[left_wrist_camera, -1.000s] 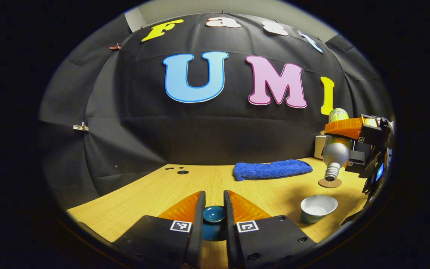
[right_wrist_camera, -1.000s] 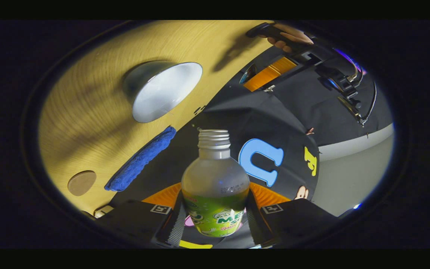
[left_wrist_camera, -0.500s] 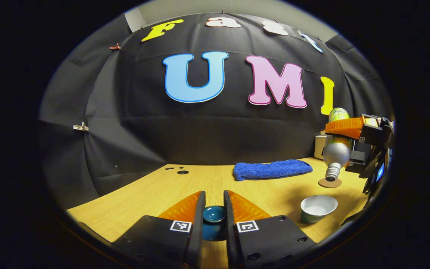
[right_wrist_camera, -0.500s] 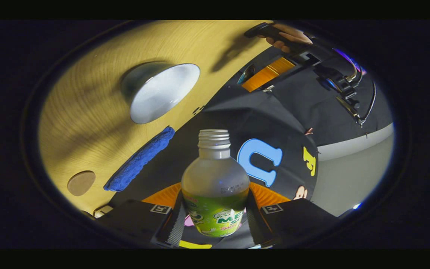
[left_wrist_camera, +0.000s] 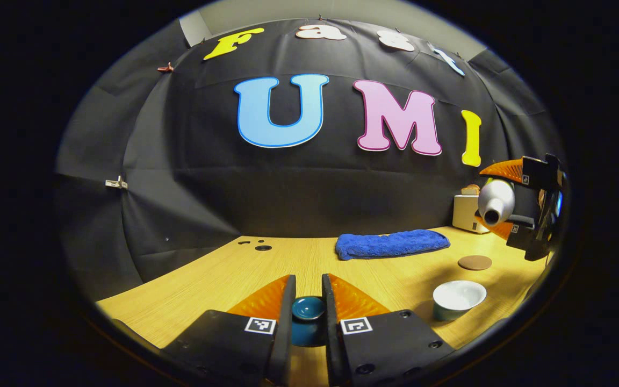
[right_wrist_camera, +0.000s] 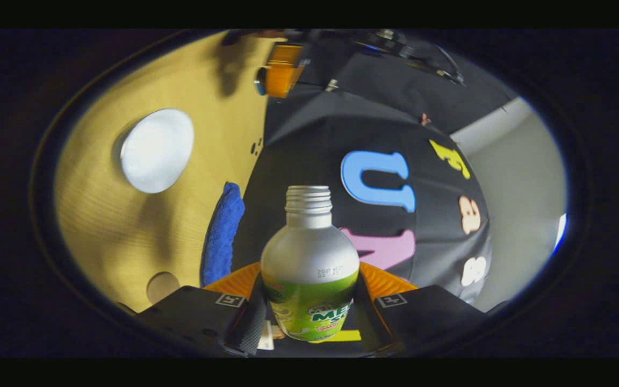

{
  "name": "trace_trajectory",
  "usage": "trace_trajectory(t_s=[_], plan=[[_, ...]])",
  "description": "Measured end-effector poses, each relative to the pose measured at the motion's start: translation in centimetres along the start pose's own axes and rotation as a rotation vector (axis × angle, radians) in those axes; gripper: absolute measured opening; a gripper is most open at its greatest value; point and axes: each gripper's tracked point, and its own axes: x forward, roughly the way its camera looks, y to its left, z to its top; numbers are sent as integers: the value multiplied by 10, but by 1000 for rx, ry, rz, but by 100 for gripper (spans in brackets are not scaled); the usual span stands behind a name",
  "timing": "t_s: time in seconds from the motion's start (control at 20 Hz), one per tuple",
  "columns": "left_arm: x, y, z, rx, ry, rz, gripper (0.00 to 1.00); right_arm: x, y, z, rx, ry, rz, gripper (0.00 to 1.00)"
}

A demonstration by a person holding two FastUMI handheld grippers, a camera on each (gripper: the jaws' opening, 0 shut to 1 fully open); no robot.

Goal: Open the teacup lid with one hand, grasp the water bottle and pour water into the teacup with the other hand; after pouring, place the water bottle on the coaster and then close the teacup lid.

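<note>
Teacup lid (left_wrist_camera: 308,317) half hidden between left tool's fingers (left_wrist_camera: 282,322)

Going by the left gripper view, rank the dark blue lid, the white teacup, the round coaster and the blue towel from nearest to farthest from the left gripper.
1. Dark blue lid, between the left gripper's fingers.
2. White teacup, right.
3. Round brown coaster, farther right.
4. Blue towel, by the back wall; close to the coaster's range, order unsure.

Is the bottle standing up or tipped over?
Tipped: the water bottle lies sideways in the right gripper, its mouth level.
</note>
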Motion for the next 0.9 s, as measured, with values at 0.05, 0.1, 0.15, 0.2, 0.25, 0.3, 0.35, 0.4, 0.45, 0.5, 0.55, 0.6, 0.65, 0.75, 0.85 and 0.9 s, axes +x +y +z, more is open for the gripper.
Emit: trace_trajectory(t_s=[0.05, 0.1, 0.15, 0.2, 0.25, 0.3, 0.35, 0.4, 0.45, 0.5, 0.55, 0.6, 0.65, 0.75, 0.85, 0.9], plan=[[0, 0, 0, 0, 0, 1, 30, -4, 0, -6, 111, 26, 8, 73], [0, 1, 1, 0, 0, 5, 30, -7, 0, -10, 223, 44, 14, 73], [0, 1, 0, 0, 0, 7, 30, -9, -2, -14, 327, 63, 17, 72], [0, 1, 1, 1, 0, 9, 30, -11, -5, -18, 429, 83, 20, 73], [0, 2, 0, 1, 0, 12, 30, -10, -4, -21, 530, 105, 21, 73], [0, 2, 0, 1, -1, 16, 30, -6, -4, -25, 634, 129, 24, 73], [0, 2, 0, 1, -1, 19, 30, -3, -4, -29, 733, 151, 26, 73], [0, 2, 0, 0, 0, 23, 30, -1, -6, -37, 822, 173, 23, 73], [0, 3, 0, 0, 0, 26, 30, -3, -7, -45, 902, 197, 16, 73], [0, 3, 1, 0, -1, 27, 30, -5, -8, -57, 980, 216, 11, 73], [0, 3, 0, 0, -1, 27, 30, -6, -8, -66, 1054, 236, 2, 73], [0, 3, 0, 0, -1, 27, 30, -5, -8, -74, 1130, 247, -2, 73], [0, 3, 0, 0, -1, 27, 30, -3, -11, -79, 1206, 248, -16, 73], [0, 3, 0, 0, -1, 28, 30, 1, -6, -89, 1370, 263, -11, 73], [0, 4, 0, 0, -1, 33, 30, 9, 0, -97, 1509, 266, 8, 73], [0, 3, 0, 0, -1, 33, 29, 12, 6, -103, 1566, 268, 9, 73]])
